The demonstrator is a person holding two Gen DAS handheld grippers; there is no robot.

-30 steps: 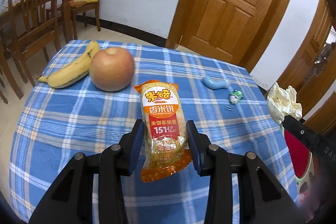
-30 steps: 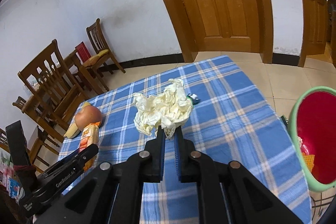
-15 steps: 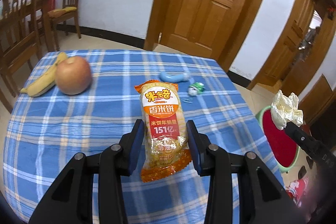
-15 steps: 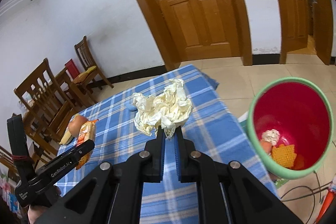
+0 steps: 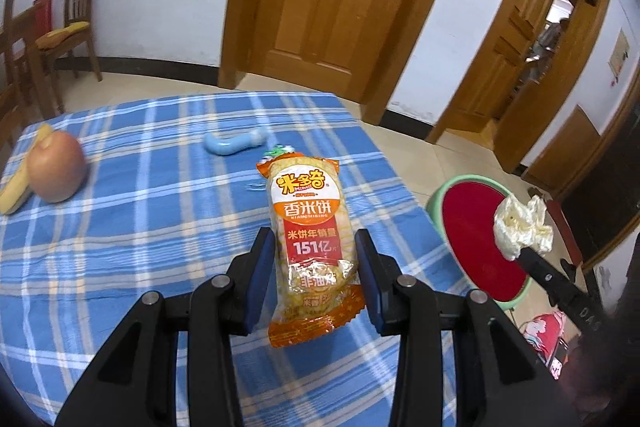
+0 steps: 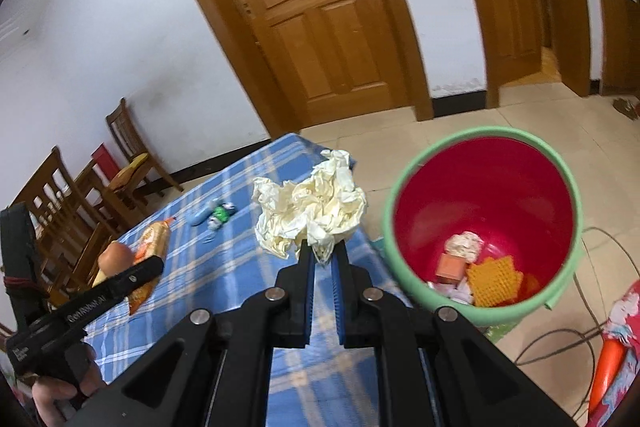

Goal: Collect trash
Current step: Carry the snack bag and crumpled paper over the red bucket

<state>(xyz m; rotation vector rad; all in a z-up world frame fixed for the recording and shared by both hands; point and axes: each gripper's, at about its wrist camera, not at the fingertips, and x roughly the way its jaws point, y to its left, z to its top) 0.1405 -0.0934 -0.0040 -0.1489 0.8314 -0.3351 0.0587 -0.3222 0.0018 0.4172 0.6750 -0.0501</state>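
Both grippers swung toward the bin (image 6: 480,227). Right gripper (image 6: 323,251) pinches the tissue (image 6: 312,211) nearly shut; left gripper (image 5: 316,259) clamps the wrapper (image 5: 310,227) part-open, for dropping.

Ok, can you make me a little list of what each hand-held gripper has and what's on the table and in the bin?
left hand-held gripper: shut on rice cracker packet
right hand-held gripper: shut on crumpled tissue
bin: green outside, red inside, on floor beside table, some trash already in it
table: blue checked cloth
on table: apple, banana, blue toy
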